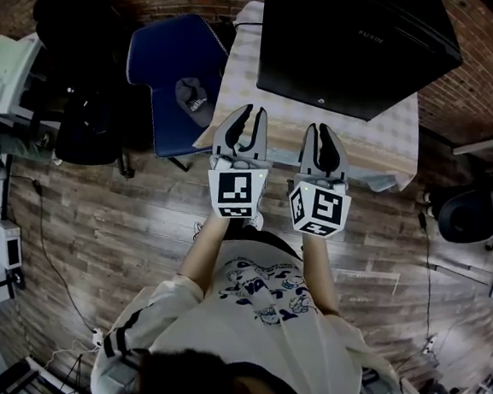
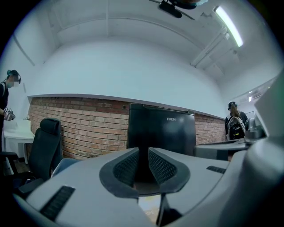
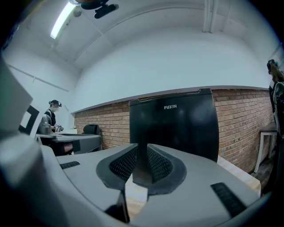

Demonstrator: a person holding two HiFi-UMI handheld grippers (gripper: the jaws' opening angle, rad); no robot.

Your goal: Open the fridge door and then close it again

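The brick wall (image 2: 88, 128) runs behind everything, and the wood floor (image 1: 99, 213) spreads out under me. Against the wall stands the table (image 1: 387, 153) with its pale checked cloth, and on it sits the black fridge (image 1: 354, 47), its front facing me. A blue chair (image 1: 167, 73) is just beside the table's left edge. The fridge door lies flush and shut, a flat dark face in both gripper views, and I can't pick out a handle on it from here. I hold both grippers level and side by side, aimed at the fridge, short of the table's near edge and well clear of the door. My left gripper (image 1: 254, 111) has its jaws together with nothing between them. My right gripper (image 1: 318, 128) looks the same, its pads drawn in on each other and empty. As I judge it, none of the job shows as done: the door is closed and neither gripper touches it. A shut door would also fit a finished task, and these views can't settle which. If I'm at the start, all of it is left: reach the door's edge, get hold, swing it open, then push it back until it seats.
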